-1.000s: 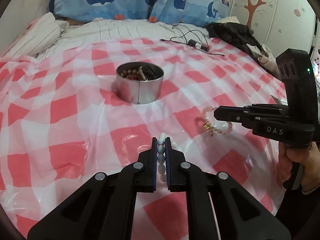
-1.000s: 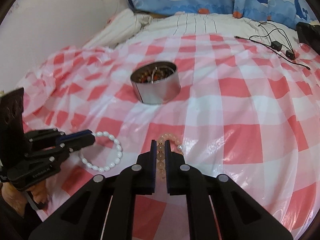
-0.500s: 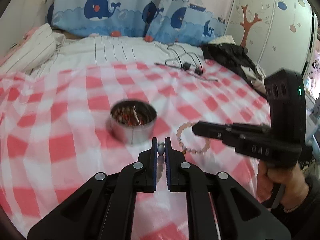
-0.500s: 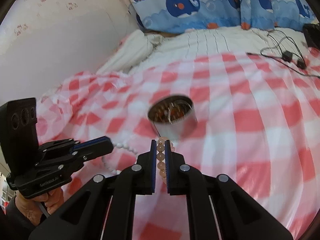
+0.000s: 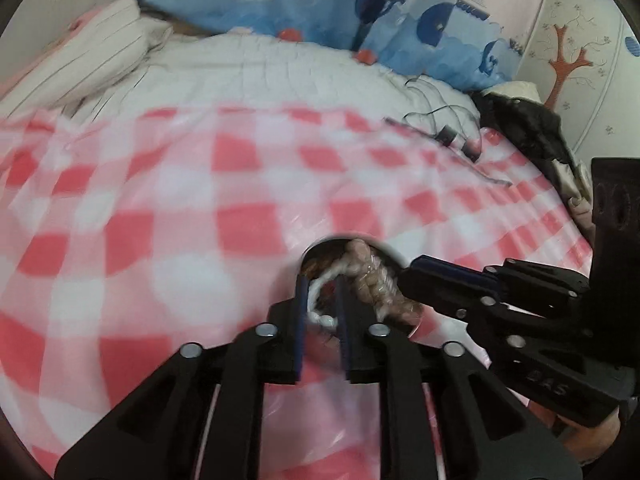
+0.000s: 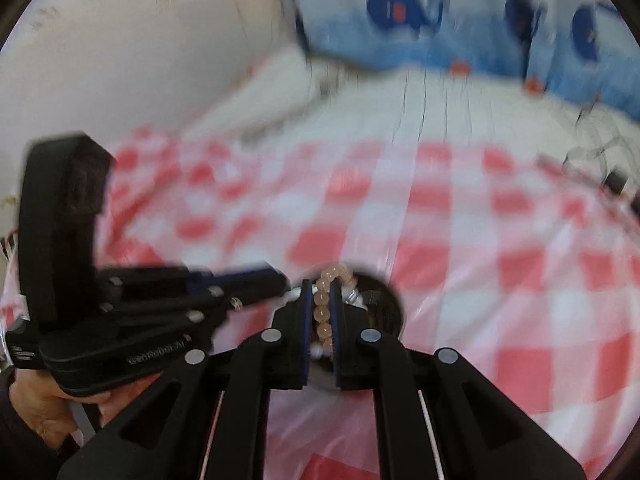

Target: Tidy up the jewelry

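Both your tongs are opening over the tin (image 5: 320,250): left tongs (image 5: 322,300) around white beads (image 5: 316,294), right tongs (image 6: 322,304) around pink beads (image 6: 322,312).

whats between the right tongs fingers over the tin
A strand of pink beads runs up between the right tongs as they open, above the tin. The right wrist view shows it.

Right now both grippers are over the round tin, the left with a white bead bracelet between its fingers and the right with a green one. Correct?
Not quite: the bracelet in the right gripper is peach-pink, not green, as the right wrist view shows. The rest stands.
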The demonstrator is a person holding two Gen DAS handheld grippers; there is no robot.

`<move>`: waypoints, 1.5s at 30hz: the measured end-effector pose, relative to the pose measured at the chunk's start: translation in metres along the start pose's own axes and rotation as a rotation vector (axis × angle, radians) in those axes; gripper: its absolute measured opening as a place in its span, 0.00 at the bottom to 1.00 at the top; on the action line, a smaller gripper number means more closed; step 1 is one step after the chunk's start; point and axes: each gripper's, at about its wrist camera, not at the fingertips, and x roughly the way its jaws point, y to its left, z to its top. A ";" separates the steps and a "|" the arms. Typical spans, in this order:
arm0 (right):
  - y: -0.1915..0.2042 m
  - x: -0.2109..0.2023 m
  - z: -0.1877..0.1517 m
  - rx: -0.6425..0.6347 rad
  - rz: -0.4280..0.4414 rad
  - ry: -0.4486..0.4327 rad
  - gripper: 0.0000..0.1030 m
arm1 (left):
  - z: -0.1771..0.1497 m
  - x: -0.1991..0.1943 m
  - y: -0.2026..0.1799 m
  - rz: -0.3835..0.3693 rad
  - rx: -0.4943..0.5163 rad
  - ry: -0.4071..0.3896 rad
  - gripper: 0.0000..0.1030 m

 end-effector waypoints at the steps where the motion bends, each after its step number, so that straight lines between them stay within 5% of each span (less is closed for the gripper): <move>1: 0.000 0.000 -0.006 -0.003 -0.008 0.009 0.22 | -0.006 -0.005 0.000 0.024 0.010 -0.008 0.25; 3: 0.003 -0.012 -0.014 -0.012 -0.029 0.005 0.26 | -0.016 -0.017 -0.006 0.086 0.053 -0.027 0.39; 7: 0.015 -0.047 -0.046 -0.002 -0.089 -0.014 0.58 | -0.051 -0.048 -0.032 0.218 0.179 -0.093 0.74; 10: 0.022 -0.062 -0.080 0.034 -0.163 0.014 0.76 | -0.079 -0.068 -0.048 0.306 0.223 -0.118 0.85; 13: 0.024 -0.075 -0.110 0.100 -0.204 0.026 0.85 | -0.103 -0.089 -0.054 0.356 0.208 -0.143 0.91; 18: 0.029 -0.082 -0.126 0.133 -0.270 0.014 0.93 | -0.120 -0.100 -0.049 0.387 0.093 -0.162 0.92; 29: 0.026 -0.077 -0.120 0.144 -0.391 0.031 0.93 | -0.114 -0.092 -0.051 0.452 0.091 -0.172 0.92; 45: 0.027 -0.073 -0.121 0.129 -0.415 0.066 0.93 | -0.111 -0.092 -0.051 0.485 0.074 -0.181 0.93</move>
